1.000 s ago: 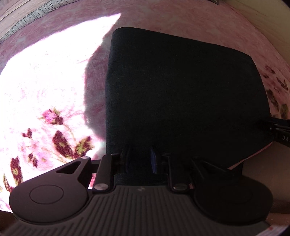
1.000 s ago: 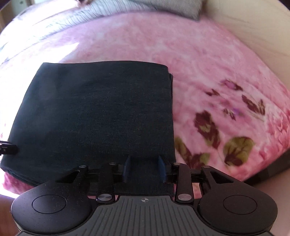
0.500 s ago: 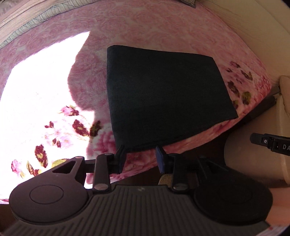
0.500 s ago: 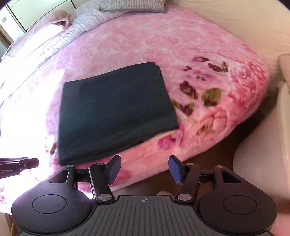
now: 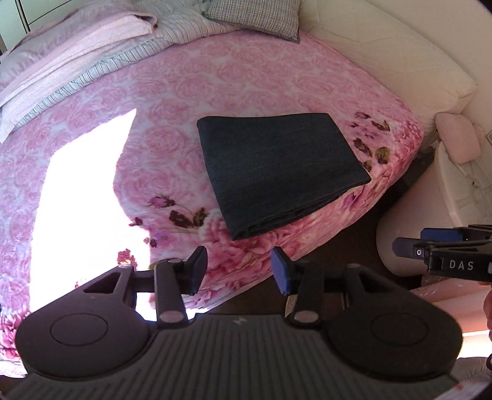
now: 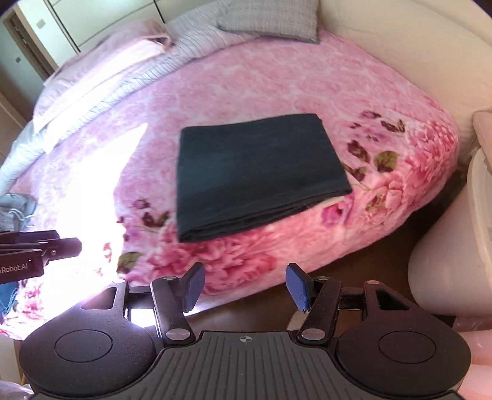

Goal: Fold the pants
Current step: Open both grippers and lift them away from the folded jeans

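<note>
The pants (image 5: 279,172) at the frame's centre are showing as dark, matt woven cloth. The blanket (image 5: 172,101) under them is looking plush and fuzzy, glaring white at left. The pillow (image 5: 255,15) at the top is showing fine checked fabric. The left gripper (image 5: 236,270) is showing matt black plastic, its pads (image 5: 281,270) blue and rubbery.
</note>
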The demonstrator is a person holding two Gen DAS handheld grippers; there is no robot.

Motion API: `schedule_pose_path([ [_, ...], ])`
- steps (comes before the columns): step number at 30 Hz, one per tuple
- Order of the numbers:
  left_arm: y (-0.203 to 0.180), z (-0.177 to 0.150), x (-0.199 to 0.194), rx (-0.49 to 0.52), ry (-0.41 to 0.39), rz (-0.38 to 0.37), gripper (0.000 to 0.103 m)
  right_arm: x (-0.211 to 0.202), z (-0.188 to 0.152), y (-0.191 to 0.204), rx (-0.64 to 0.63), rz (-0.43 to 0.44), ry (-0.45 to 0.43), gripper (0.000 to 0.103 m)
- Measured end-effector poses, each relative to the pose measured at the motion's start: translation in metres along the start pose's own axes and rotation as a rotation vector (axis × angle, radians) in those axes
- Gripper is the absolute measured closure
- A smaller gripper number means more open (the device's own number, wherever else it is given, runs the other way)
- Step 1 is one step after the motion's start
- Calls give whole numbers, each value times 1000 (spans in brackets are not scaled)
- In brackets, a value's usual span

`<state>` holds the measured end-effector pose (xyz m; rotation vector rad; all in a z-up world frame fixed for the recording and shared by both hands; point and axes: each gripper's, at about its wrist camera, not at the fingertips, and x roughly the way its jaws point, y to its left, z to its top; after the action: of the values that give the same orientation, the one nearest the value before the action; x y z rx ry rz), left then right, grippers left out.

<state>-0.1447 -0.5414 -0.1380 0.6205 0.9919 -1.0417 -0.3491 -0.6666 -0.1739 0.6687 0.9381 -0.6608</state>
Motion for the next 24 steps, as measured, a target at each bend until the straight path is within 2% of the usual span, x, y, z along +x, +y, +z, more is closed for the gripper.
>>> schedule_pose_path([
  [6, 4, -11, -27, 14, -27, -10, 60, -21, -7, 19, -25, 16, -15, 48],
  [12, 3, -10, -41, 5, -43, -9, 60, -31, -2, 22, -56, 28, -12, 48],
  [19, -4, -4, -40, -39, -33, -8, 59, -29, 7, 10, -96, 72, 25, 48],
  [24, -16, 8, -31, -72, -35, 10, 59, -25, 24, -18, -107, 97, 38, 48],
])
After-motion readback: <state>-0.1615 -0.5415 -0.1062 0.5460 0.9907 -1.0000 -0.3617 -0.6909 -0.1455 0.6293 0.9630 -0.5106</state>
